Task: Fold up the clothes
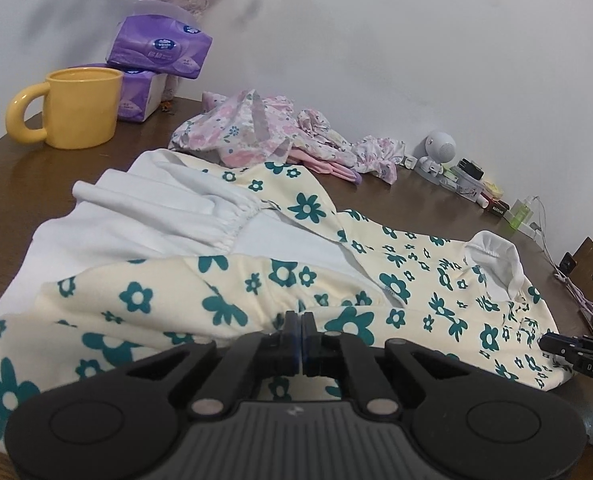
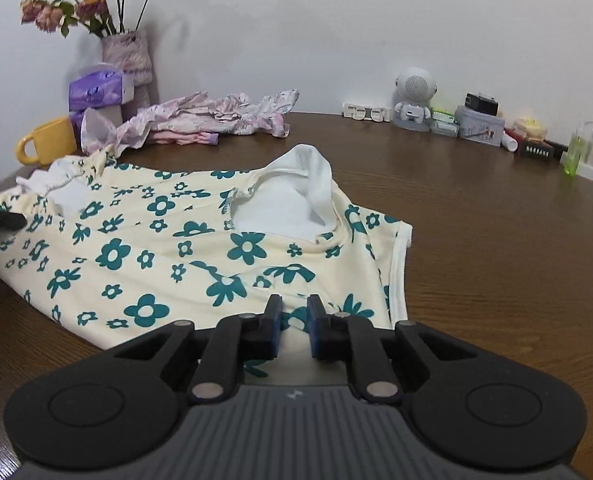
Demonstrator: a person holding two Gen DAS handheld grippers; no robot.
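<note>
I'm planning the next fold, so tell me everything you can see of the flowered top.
The top is cream, soft knit by the look, printed with teal flowers, with a white collar and white lining. It lies spread on the brown table, rumpled, one part folded back to show the white inside. The left tongs are shut on a fold near its lower end; the right tongs stand open over its near edge by the collar. A pink floral garment overlaps its far side.

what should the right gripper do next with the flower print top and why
Probably close the right gripper on the near edge of the flower print top. Its jaws stand open with that fabric between them, while the left gripper is shut on the other end, so both ends could then be lifted together for a fold.
</note>
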